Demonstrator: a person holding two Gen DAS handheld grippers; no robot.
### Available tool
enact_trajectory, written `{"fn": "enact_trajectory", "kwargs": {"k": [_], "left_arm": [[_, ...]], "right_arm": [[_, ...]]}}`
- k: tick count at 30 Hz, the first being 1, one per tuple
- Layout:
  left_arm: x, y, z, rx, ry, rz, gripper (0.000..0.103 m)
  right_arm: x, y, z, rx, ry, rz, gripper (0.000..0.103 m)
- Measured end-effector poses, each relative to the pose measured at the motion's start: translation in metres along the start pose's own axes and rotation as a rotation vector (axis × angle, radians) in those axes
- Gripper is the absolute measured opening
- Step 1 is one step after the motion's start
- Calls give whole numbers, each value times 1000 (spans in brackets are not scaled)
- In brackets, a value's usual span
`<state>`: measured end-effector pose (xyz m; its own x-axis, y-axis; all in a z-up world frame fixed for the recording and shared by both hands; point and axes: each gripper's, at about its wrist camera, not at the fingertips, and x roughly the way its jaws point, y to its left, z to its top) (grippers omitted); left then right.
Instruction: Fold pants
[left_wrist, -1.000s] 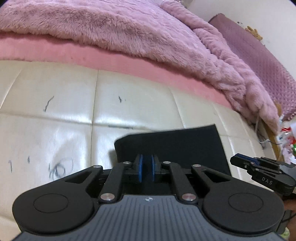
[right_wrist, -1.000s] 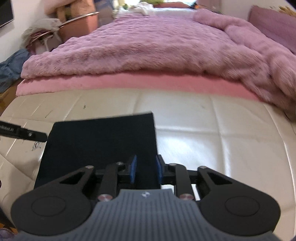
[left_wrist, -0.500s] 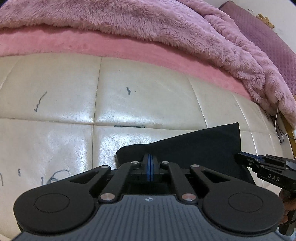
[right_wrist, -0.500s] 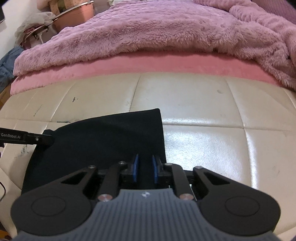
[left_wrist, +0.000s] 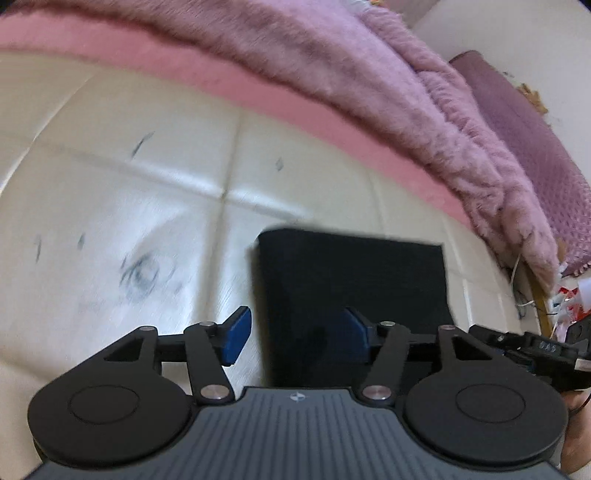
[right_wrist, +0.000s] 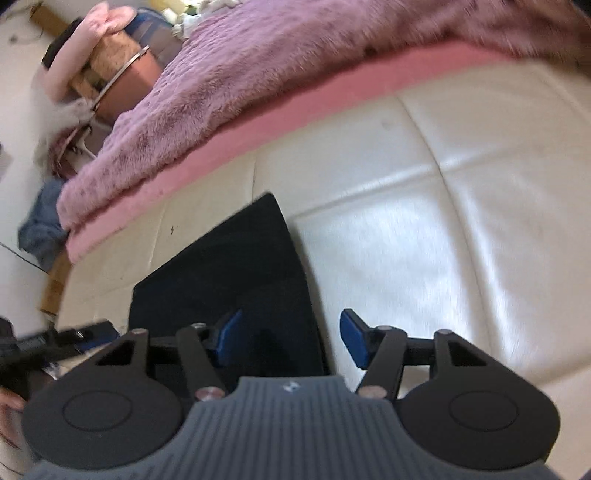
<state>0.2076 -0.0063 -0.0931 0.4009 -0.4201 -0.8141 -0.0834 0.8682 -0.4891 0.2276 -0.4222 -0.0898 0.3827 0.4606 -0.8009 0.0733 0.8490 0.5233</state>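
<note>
The black pants (left_wrist: 351, 280) lie folded into a flat rectangle on the cream quilted leather surface (left_wrist: 122, 192). My left gripper (left_wrist: 295, 338) hangs over their near left edge, its jaws opening, blue pads apart and clear of the cloth. In the right wrist view the pants (right_wrist: 236, 280) run away to the upper left, and my right gripper (right_wrist: 290, 341) straddles their near right edge with jaws opening, nothing pinched. The other gripper shows at each frame's side: the right one (left_wrist: 532, 347), the left one (right_wrist: 48, 343).
A fluffy purple blanket (left_wrist: 332, 74) over a pink sheet (left_wrist: 258, 96) covers the bed beyond the leather surface. Clutter and a chair (right_wrist: 107, 85) stand at the far left of the right wrist view, a blue cloth (right_wrist: 40, 225) below it.
Both grippers were shut on the near edge of the pants and have opened, letting it go. The pants now lie flat. Both views have rolled and shifted.
</note>
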Motion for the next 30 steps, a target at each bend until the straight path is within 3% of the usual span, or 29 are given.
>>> {"fn": "enact_trajectory", "kwargs": {"k": [7, 15, 22, 30], "left_arm": [[5, 12, -16, -57, 37, -61, 69], [15, 23, -19, -92, 52, -130, 69], [25, 40, -19, -164, 56, -244, 67], [39, 54, -15, -231, 76, -316, 53]], "right_arm": [[11, -23, -14, 107, 47, 88, 60], [26, -26, -7, 96, 69, 122, 61], [36, -34, 4, 101, 118, 175, 60], [56, -43, 16, 157, 163, 277, 59]]}}
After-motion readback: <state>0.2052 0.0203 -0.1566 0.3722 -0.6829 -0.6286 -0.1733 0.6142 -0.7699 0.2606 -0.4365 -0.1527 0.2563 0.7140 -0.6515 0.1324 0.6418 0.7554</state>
